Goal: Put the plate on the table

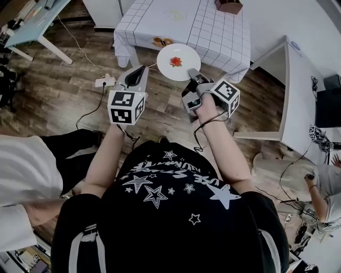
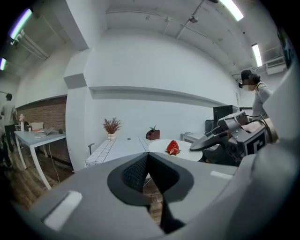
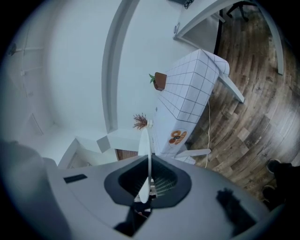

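A white plate (image 1: pixel 181 66) with a red strawberry piece (image 1: pixel 175 62) on it hangs in the air just off the near edge of the table with the white checked cloth (image 1: pixel 213 26). My right gripper (image 1: pixel 191 75) is shut on the plate's near rim. In the right gripper view the plate (image 3: pixel 148 145) shows edge-on between the jaws of that gripper (image 3: pixel 149 187). My left gripper (image 1: pixel 139 72) hovers to the plate's left, apart from it, jaws together and empty. From the left gripper view (image 2: pixel 147 157) the plate (image 2: pixel 183 152) and the strawberry piece (image 2: pixel 172 148) lie ahead, to the right.
On the table lie an orange item (image 1: pixel 162 41) and a brown planter box (image 1: pixel 229 6). A white desk (image 1: pixel 298 90) stands at the right. A power strip (image 1: pixel 105 81) and cables lie on the wooden floor. People stand close at the left (image 1: pixel 21 176) and right (image 1: pixel 325 186).
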A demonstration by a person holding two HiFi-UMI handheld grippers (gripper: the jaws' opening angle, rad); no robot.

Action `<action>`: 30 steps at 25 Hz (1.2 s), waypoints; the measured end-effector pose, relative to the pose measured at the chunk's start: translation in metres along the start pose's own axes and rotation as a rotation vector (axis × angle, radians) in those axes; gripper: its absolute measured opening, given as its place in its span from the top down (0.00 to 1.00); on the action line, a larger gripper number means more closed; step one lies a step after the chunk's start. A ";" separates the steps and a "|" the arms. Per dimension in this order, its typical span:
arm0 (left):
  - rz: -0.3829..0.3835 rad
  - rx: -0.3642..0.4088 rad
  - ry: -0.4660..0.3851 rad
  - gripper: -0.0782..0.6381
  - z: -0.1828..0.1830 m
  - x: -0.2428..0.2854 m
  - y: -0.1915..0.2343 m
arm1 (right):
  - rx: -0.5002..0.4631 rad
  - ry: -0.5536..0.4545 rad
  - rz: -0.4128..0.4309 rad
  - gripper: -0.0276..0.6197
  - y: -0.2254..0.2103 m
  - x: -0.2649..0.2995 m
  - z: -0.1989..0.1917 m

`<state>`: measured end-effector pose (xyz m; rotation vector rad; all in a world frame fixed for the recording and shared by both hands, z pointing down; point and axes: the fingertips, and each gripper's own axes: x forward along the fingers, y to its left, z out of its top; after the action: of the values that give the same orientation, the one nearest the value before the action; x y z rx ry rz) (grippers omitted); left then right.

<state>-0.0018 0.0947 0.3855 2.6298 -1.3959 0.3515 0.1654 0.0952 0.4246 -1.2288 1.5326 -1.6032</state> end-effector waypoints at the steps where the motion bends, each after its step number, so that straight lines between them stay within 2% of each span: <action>1: 0.004 0.000 -0.002 0.88 0.000 0.003 -0.001 | 0.005 0.009 0.003 0.93 -0.001 0.001 0.003; 7: 0.040 0.000 0.001 0.88 0.000 0.014 -0.005 | -0.002 0.045 0.003 0.93 -0.007 0.009 0.019; 19: 0.068 -0.025 0.014 0.88 -0.009 0.025 0.004 | -0.012 0.100 0.004 0.93 -0.018 0.027 0.016; 30: 0.048 -0.046 -0.003 0.88 0.005 0.077 0.068 | -0.023 0.069 -0.018 0.93 -0.001 0.099 0.031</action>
<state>-0.0157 -0.0053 0.4027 2.5652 -1.4520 0.3166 0.1547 -0.0059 0.4435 -1.2140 1.5902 -1.6593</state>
